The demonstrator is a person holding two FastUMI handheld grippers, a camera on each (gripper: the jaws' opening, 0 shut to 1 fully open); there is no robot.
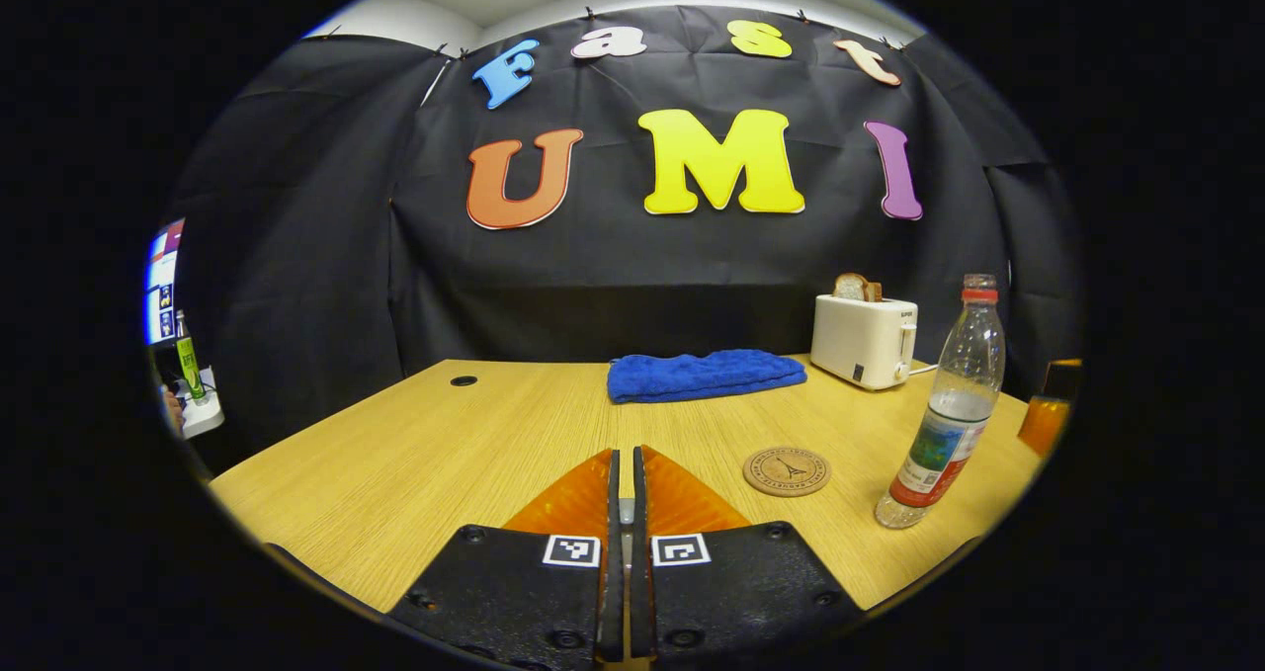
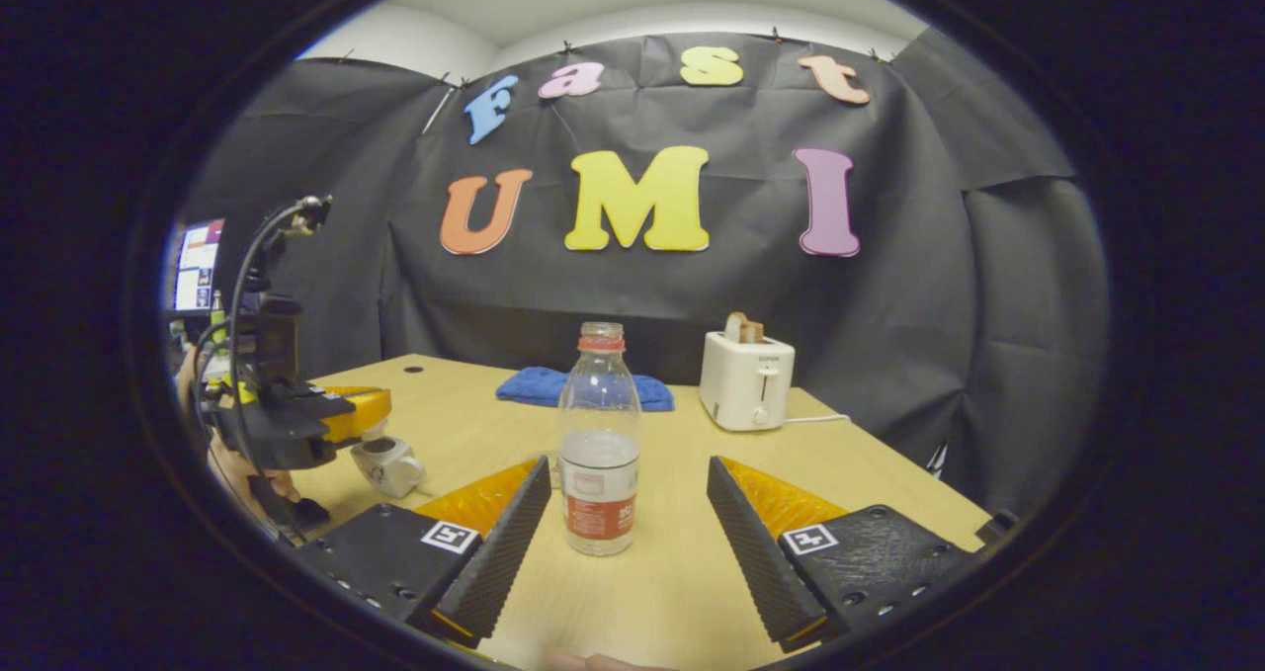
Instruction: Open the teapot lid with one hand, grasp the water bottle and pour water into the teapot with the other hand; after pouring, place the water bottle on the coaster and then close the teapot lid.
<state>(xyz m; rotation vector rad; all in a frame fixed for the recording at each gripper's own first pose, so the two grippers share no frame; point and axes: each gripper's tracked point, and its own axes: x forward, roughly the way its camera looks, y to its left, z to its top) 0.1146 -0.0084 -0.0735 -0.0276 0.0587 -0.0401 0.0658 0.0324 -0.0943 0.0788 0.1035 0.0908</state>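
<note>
- A light wooden table [image 1: 474, 454] stands in a booth hung with black cloth; a white wall and ceiling show above the cloth.
- In the left gripper view, the left gripper [image 1: 623, 473] hovers low over the table with its two fingers drawn together, a thin slit between them, nothing held.
- Ahead of it to the right lies a round cork coaster [image 1: 787, 471], flat on the wood and bare.
- Just right of the coaster stands the water bottle [image 1: 944, 424], upright in the left gripper view, clear plastic with a red cap and a label, water reaching partway up.
- At the back of the table lies a folded blue towel [image 1: 704, 374], and beside it a white toaster [image 1: 864, 340] with bread slices sticking out of the top.
- In the right gripper view, the right gripper [image 2: 628, 483] has its fingers spread wide, one on each side of the water bottle [image 2: 599, 444]; the bottle stands between them near the tips, with neither pad touching it.
- At the left of that view, the other gripper [image 2: 296, 419] is held above the table, and right below its tip sits a small white teapot [image 2: 387, 463]; whether its lid is on I cannot tell.
- A screen glows at the far left edge, beyond the table.
</note>
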